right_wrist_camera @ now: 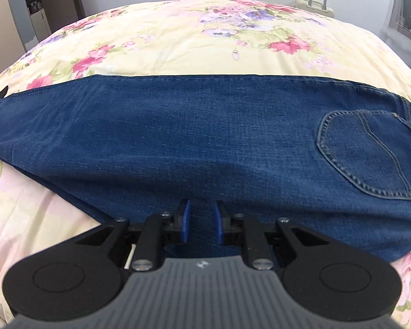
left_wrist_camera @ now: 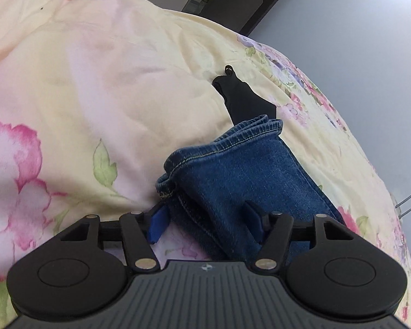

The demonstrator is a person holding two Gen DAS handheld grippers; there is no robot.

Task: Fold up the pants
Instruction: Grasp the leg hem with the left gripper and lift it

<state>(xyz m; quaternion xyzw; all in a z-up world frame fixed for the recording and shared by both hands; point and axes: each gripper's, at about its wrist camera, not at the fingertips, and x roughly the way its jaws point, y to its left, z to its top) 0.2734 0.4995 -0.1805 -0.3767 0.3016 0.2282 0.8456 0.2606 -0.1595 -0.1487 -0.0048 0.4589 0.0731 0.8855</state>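
Blue jeans (right_wrist_camera: 205, 126) flat across floral bed (right_wrist_camera: 178, 41). Left hand-held gripper (left_wrist_camera: 205, 222) released, jaws wide astride jeans' hem end. Right hand-held gripper (right_wrist_camera: 201, 224) clenched on jeans' near edge.

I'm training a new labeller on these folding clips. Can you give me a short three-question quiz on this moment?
1. True or false: the jeans lie stretched out on the flowered bedspread.
2. Which end of the jeans sits between the open pads of the left claw? A: the waistband. B: the leg hems. C: the back pocket.
3. Fill in: in the right claw's view, the stitched back pocket lies toward the ____ side of the picture.

Key
1. True.
2. B.
3. Right. The right claw itself sits at the near edge of the jeans, its pads close together on the denim.
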